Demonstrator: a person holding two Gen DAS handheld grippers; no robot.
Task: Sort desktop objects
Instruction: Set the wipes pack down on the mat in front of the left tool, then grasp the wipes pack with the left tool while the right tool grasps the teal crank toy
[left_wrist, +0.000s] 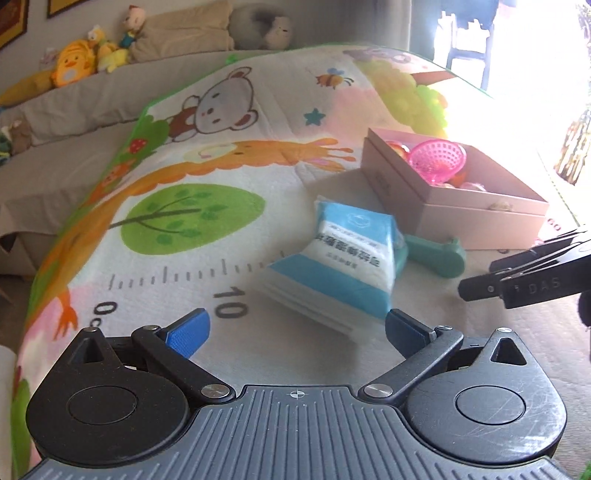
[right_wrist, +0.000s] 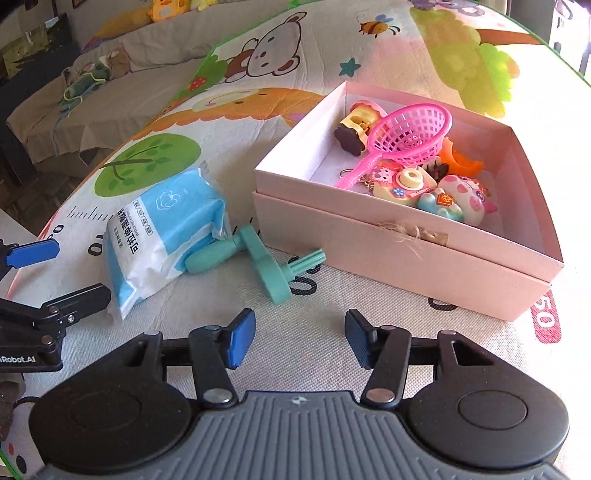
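Right wrist view: the teal crank handle (right_wrist: 258, 258) is seen lying on the cartoon play mat (right_wrist: 332, 350), just beside the pink box (right_wrist: 406, 254) and partly tucked under the blue-and-white tissue pack (right_wrist: 162, 229). Both are judged to be awaiting sorting, since the box is already filled with small toys and a pink toy net (right_wrist: 402, 140). The right tongs (right_wrist: 299, 339) are held open and empty short of the handle; the left tongs (left_wrist: 297, 334) are held open and empty before the pack.
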